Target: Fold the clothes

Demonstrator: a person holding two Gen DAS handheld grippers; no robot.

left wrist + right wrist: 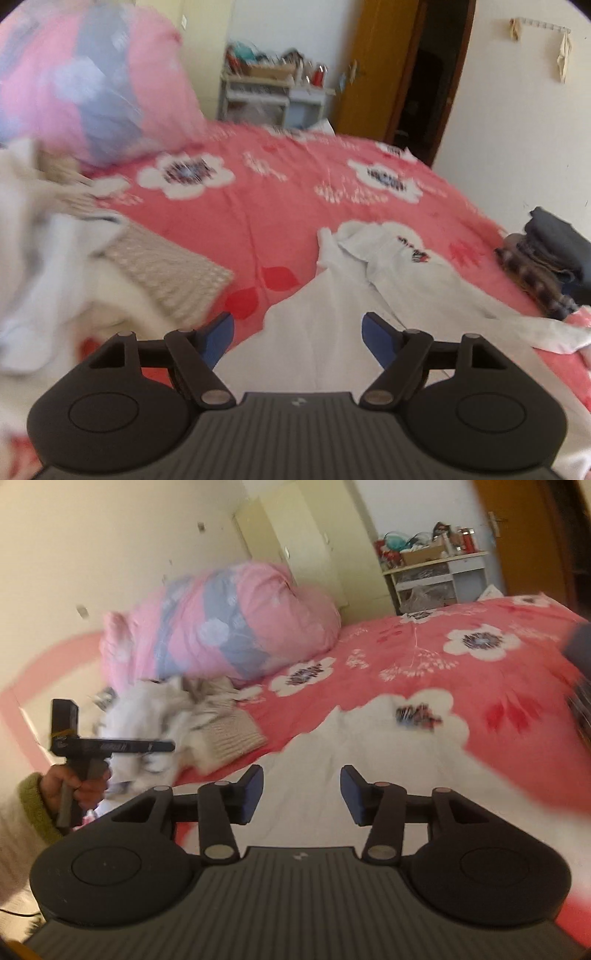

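Note:
A white garment (332,314) with a small dark print lies spread on the red flowered bedsheet (277,221). My left gripper (298,338) hovers over its near part, its blue pads wide apart with nothing held. In the right wrist view the same white garment (369,757) fills the foreground, blurred. My right gripper (302,792) stands open above it, pads clear of the cloth. At the left a hand (79,786) with a green cuff holds the other gripper's handle.
A heap of unfolded clothes (55,277) with a beige knit (173,273) lies to the left. A stack of folded dark clothes (546,258) sits at the bed's right edge. A pink and blue duvet bundle (229,627) lies at the head; a cluttered shelf (273,92) stands beyond.

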